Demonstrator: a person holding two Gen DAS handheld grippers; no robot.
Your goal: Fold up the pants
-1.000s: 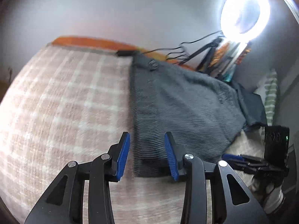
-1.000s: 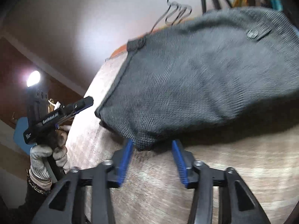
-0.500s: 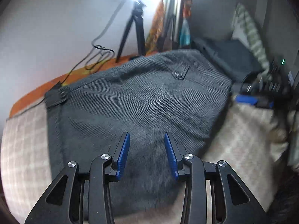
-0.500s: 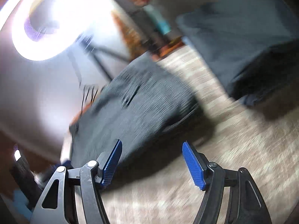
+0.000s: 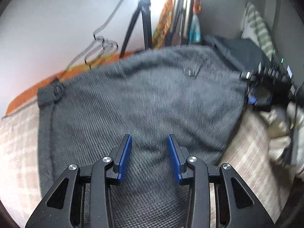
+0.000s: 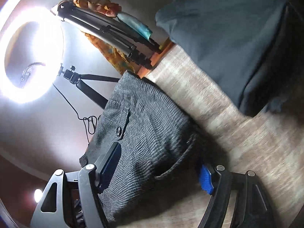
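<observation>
The folded dark grey ribbed pants [image 5: 144, 102] lie on a beige checked bedspread [image 5: 17, 148]. My left gripper [image 5: 149, 155] is open, hovering low over the near part of the pants, nothing between its blue pads. My right gripper [image 6: 157, 169] is open wide; its jaws straddle the right edge of the pants [image 6: 144, 125], one finger [image 6: 109, 163] above the cloth, the other pad [image 6: 206, 178] low beside it. In the left wrist view the right gripper [image 5: 260, 96] sits at the pants' right edge.
A lit ring light [image 6: 32, 55] on a tripod [image 5: 144, 19] stands behind the bed against the wall. A folded dark navy garment [image 6: 233, 38] lies at the far right. A striped pillow [image 5: 258, 30] is beyond it. A cable [image 5: 102, 43] hangs along the wall.
My left gripper has moved from the pants' near corner onto the pants. My right gripper has swung round, opened wider and now straddles the pants' right edge.
</observation>
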